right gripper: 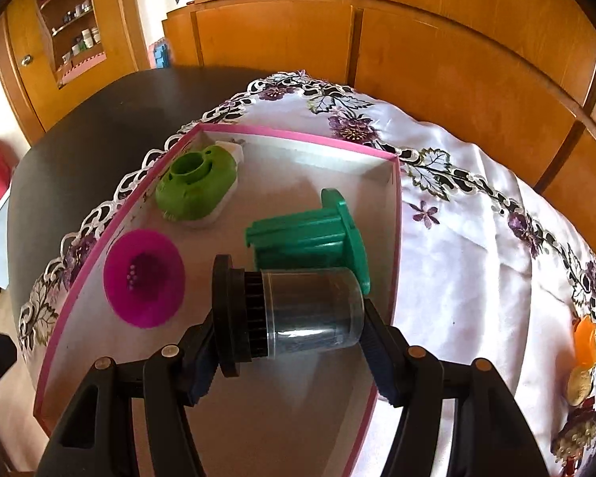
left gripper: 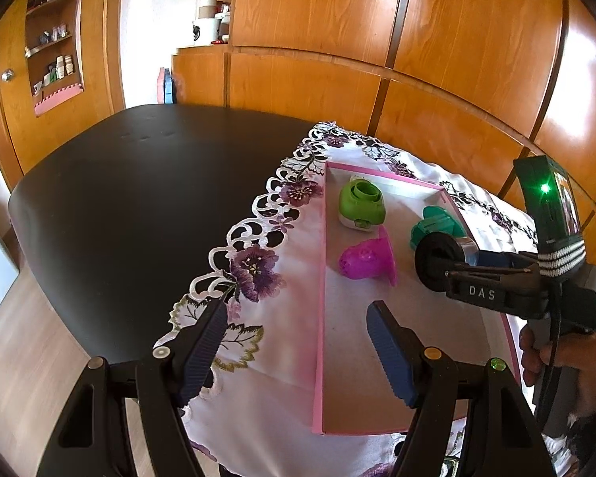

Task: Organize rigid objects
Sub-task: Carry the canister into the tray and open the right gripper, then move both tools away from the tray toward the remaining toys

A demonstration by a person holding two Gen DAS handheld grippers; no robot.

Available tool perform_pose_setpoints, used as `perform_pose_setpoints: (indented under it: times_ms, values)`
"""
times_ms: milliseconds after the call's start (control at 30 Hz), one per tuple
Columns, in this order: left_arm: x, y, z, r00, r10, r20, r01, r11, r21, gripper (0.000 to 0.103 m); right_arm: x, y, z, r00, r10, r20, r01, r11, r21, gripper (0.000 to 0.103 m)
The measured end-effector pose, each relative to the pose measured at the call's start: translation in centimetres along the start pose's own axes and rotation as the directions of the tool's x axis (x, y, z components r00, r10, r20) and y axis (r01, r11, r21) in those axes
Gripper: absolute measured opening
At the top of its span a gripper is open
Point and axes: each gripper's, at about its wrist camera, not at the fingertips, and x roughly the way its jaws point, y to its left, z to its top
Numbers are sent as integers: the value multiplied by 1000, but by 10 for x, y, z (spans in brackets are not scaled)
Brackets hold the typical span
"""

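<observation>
A pink-rimmed shallow box (left gripper: 322, 278) (right gripper: 298, 135) lies on a flowered white cloth. In it are a light green round piece (left gripper: 361, 202) (right gripper: 196, 187), a magenta funnel-like piece (left gripper: 367, 262) (right gripper: 144, 277) and a dark green flanged piece (left gripper: 437, 224) (right gripper: 310, 232). My right gripper (right gripper: 288, 344) (left gripper: 449, 266) is shut on a clear cylinder with a black lid (right gripper: 294, 314) (left gripper: 441, 260), held on its side over the box, in front of the dark green piece. My left gripper (left gripper: 298, 348) is open and empty, straddling the box's left rim.
The cloth (right gripper: 476, 238) covers the right part of a black table (left gripper: 139, 198). An orange piece (right gripper: 585, 342) and a gold round thing (right gripper: 579, 387) lie on the cloth at the far right. Wooden cabinets (left gripper: 377, 39) stand behind the table.
</observation>
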Motion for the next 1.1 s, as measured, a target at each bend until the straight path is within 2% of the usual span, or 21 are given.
perform_pose_setpoints:
  times_ms: [133, 467, 900, 1100]
  values:
    - [0, 1, -1, 1000, 4, -1, -4, 1000, 0, 73, -4, 1, -4, 1000, 9, 6, -9, 1000, 11, 65]
    - [-6, -1, 0, 1000, 13, 11, -13, 1000, 7, 73, -21, 5, -12, 999, 31, 32, -32, 999, 24, 80]
    - [-15, -14, 1, 1000, 7, 18, -8, 999, 37, 73, -77, -18, -24, 988, 25, 152, -35, 997, 64, 81]
    - [-16, -22, 2, 1000, -5, 21, 4, 998, 56, 73, -100, -45, -37, 984, -25, 176, 9, 996, 92, 81]
